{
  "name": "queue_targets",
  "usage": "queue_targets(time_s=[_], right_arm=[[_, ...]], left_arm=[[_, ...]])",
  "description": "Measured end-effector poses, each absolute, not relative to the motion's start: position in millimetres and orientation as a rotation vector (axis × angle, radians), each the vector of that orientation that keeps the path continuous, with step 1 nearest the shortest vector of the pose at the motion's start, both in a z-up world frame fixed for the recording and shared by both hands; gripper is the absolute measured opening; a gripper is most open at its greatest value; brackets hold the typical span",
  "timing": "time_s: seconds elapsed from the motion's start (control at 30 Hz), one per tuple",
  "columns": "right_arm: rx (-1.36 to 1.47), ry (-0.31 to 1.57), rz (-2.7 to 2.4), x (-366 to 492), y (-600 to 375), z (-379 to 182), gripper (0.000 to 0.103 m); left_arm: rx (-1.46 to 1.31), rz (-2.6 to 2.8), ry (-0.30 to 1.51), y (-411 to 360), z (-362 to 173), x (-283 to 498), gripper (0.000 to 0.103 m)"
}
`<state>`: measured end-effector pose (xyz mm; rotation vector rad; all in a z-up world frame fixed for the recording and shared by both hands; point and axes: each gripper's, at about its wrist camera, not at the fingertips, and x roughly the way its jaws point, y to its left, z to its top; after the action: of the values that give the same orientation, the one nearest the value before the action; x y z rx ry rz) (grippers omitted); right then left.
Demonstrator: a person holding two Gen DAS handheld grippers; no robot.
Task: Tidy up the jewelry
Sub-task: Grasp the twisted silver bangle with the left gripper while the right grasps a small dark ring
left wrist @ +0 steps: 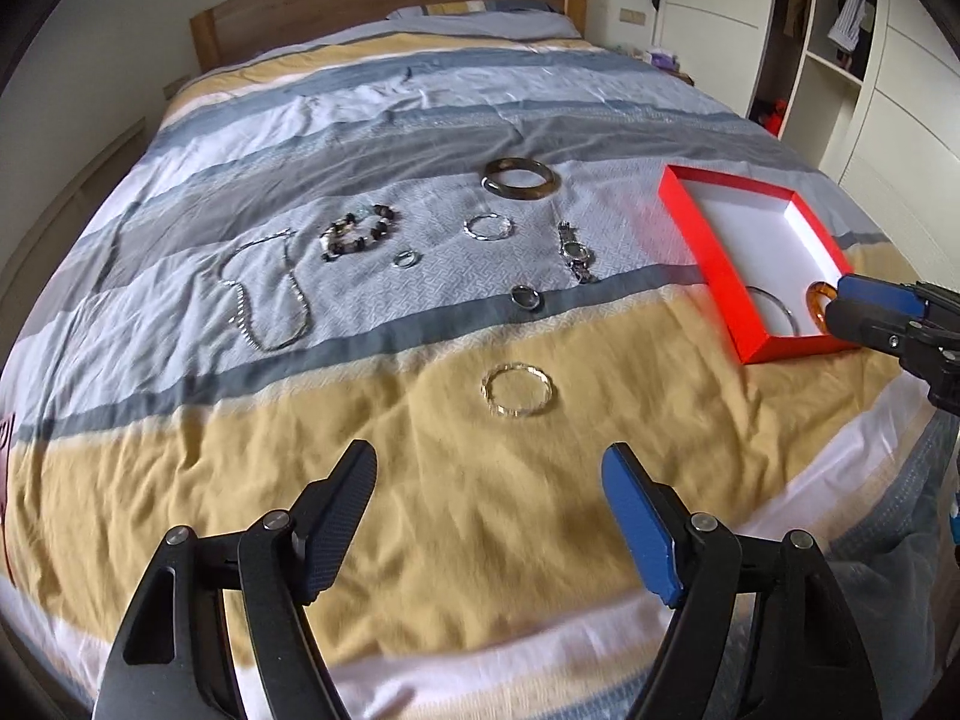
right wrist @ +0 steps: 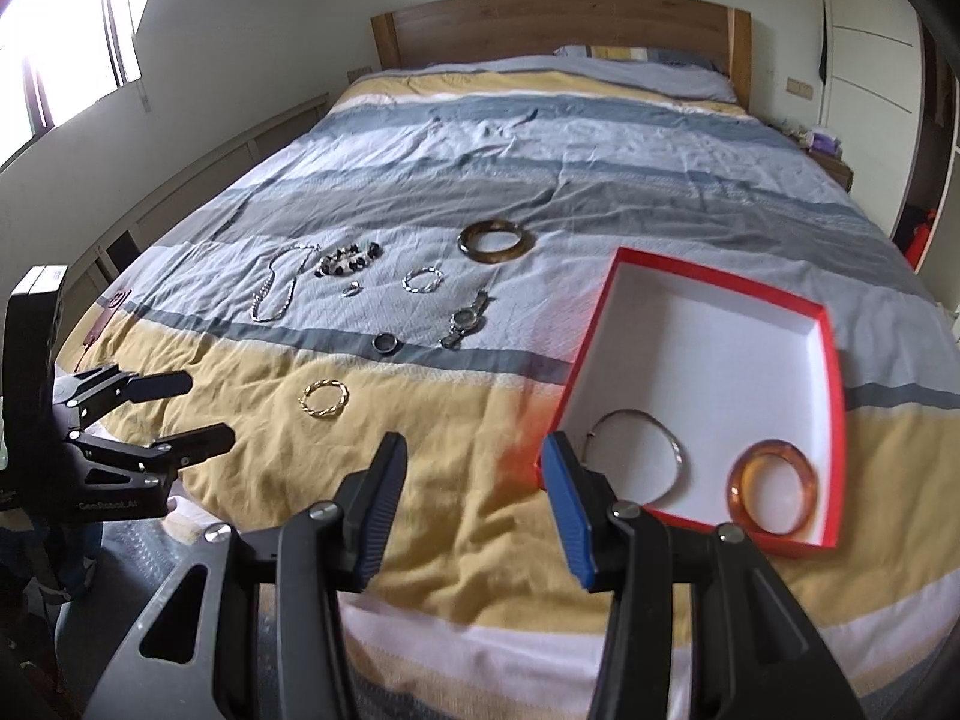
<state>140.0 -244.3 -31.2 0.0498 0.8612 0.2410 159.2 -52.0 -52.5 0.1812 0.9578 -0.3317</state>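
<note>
A red box [right wrist: 585, 354] with a white inside lies on the bed at the right; it also shows in the left wrist view [left wrist: 690, 222]. In it lie an amber bangle [right wrist: 772, 492] and a thin silver bangle [right wrist: 645, 453]. On the bedspread lie a gold twisted bracelet [left wrist: 517, 390] [right wrist: 324, 399], a dark ring [left wrist: 527, 297], a watch [left wrist: 575, 252], a silver twisted bracelet [left wrist: 489, 226], a brown bangle [left wrist: 521, 178], a small ring [left wrist: 407, 258], a bead bracelet [left wrist: 359, 232] and a silver necklace [left wrist: 264, 294]. My left gripper [left wrist: 489, 480] is open and empty, just short of the gold bracelet. My right gripper [right wrist: 474, 468] is open and empty at the box's near left corner.
The striped bedspread [left wrist: 420, 480] covers the whole bed, with a wooden headboard [right wrist: 558, 24] at the far end. A wardrobe [left wrist: 840, 60] stands to the right. A window [right wrist: 66, 42] is at the left.
</note>
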Motion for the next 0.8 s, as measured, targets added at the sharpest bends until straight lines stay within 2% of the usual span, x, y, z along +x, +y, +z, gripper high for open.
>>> queue_targets(time_s=[0.1, 0.2, 0.3, 0.37, 0.43, 0.7, 0.8], right_arm=[[0.046, 0.87, 0.261, 155.4, -237.9, -37.0, 0.045], [0.04, 0.876, 0.279, 167.7, -231.2, -41.2, 0.045], [0.032, 0.883, 0.295, 179.6, -224.5, -46.2, 0.045], [0.03, 0.888, 0.301, 186.1, -220.1, -50.1, 0.045], [0.028, 0.893, 0.309, 191.7, -215.9, -53.9, 0.045], [0.008, 0.923, 0.333, 217.9, -193.9, -70.8, 0.045], [0.011, 0.935, 0.347, 230.3, -183.4, -78.0, 0.045]], left_arm=[[0.184, -0.34, 0.975, -55.5, -61.3, 175.4, 0.074], [0.165, -0.338, 1.008, -54.5, -72.2, 190.8, 0.066], [0.127, -0.324, 1.054, -50.9, -86.4, 206.8, 0.055], [0.102, -0.331, 1.092, -49.9, -97.4, 216.3, 0.04], [0.088, -0.339, 1.116, -50.8, -105.3, 222.3, 0.035], [0.08, -0.332, 1.141, -57.9, -123.5, 237.3, 0.033], [0.077, -0.322, 1.125, -56.4, -126.0, 235.7, 0.024]])
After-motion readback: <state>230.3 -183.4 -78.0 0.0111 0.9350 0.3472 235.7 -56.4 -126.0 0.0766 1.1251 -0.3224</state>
